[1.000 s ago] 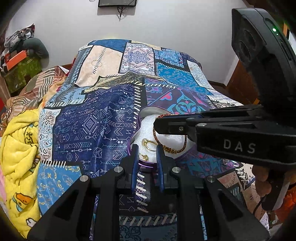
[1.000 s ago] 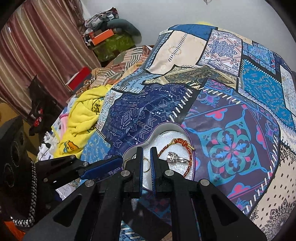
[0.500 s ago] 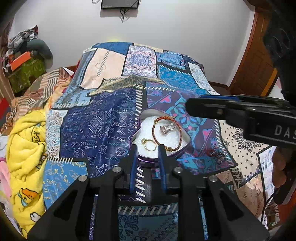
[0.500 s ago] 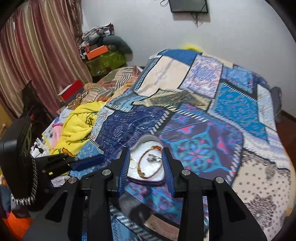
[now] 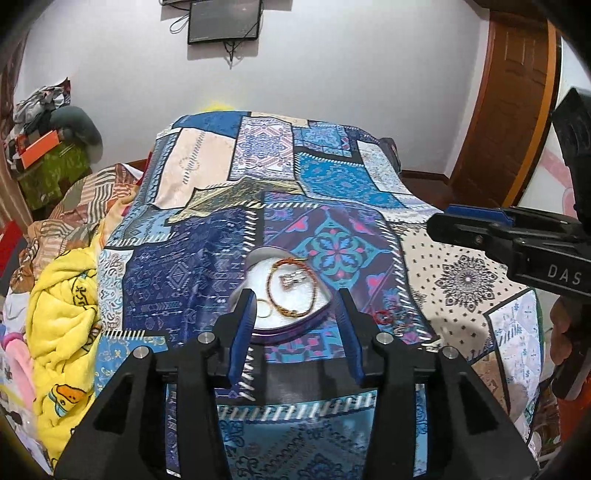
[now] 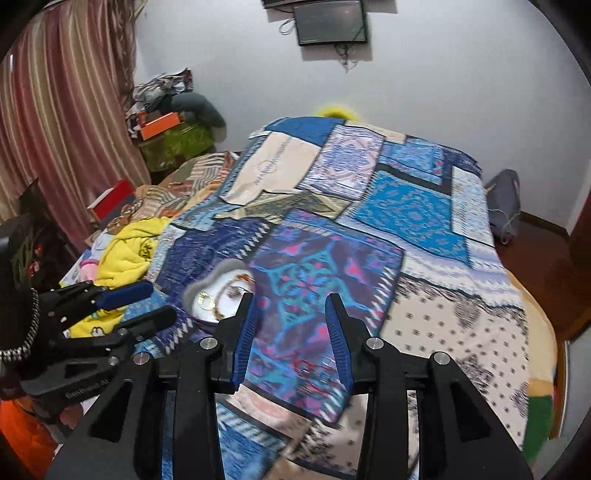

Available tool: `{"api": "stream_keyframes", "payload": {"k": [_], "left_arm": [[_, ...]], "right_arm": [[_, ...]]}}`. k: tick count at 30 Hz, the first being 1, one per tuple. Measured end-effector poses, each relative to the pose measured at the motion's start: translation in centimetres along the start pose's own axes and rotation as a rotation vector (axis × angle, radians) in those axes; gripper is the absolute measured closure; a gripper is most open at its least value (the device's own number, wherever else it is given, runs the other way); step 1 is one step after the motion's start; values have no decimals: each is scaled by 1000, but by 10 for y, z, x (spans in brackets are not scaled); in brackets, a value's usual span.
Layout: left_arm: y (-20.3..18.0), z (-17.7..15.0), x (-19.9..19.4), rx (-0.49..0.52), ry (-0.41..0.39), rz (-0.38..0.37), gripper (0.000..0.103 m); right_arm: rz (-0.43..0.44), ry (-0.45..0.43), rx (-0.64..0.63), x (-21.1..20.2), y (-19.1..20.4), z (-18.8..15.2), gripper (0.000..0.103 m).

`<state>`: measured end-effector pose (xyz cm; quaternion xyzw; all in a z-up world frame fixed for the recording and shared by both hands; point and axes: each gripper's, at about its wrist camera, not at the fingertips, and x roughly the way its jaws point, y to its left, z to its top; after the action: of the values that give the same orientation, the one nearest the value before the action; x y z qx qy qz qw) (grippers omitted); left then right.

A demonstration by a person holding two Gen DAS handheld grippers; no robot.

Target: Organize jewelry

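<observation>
A heart-shaped box (image 5: 295, 328) with white lining lies on the patchwork bedspread (image 5: 207, 280). Inside it are a red-and-gold bracelet (image 5: 291, 288), a silver piece (image 5: 291, 279) and a gold ring (image 5: 264, 308). My left gripper (image 5: 295, 330) hovers just in front of the box, its jaws opening, nothing between them. My right gripper (image 6: 291, 328) is open and empty over the spread to the right of the box (image 6: 218, 295). A small red and silver piece (image 5: 384, 316) lies on the cloth right of the box; it looks blurred in the right wrist view (image 6: 306, 365).
A yellow blanket (image 5: 62, 295) is bunched at the bed's left side beside striped bedding. Boxes and clothes (image 6: 166, 125) pile up in the far left corner by a curtain. A wooden door (image 5: 509, 110) stands at the right, and a screen (image 5: 221, 20) hangs on the wall.
Both grippers pulled back and up from the box and their jaws went from nearly shut to open. The right gripper swung right, off the box.
</observation>
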<state>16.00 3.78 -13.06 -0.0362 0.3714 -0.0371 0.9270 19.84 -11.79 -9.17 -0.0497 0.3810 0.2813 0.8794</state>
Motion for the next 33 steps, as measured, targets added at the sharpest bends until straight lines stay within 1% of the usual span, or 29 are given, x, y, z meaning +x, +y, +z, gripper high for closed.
{"api": "stream_keyframes", "payload": {"k": [4,10,16,24,26,27,29,30,33], "left_arm": [[-13,-1,6,10,19,-22,58],[-34,-6,28,31,73,-49,58],[-50,-18,53,49,145,-80,58],[-78,-35,88,106,237,-133,58],[-85,-38,94,124,246,-144,61],[-88,-38,97,132,251,-152,66],[-91,-40,104,142,263,-162,71],[-93,-41,109,142,273,-170,75],[-95,-43,116,136,264,-174,82]], "right_arm": [[-40,18,18,-3,-19,-12,68],[-54,88,37,9,-41,-35,68],[-52,161,66,25,-57,-59,68],[-40,208,99,34,-70,-77,68],[-37,212,108,35,-73,-79,68],[-35,213,112,35,-74,-80,68],[-32,212,119,34,-76,-81,68],[-31,211,121,34,-77,-81,68],[-26,210,126,35,-78,-81,68]]}}
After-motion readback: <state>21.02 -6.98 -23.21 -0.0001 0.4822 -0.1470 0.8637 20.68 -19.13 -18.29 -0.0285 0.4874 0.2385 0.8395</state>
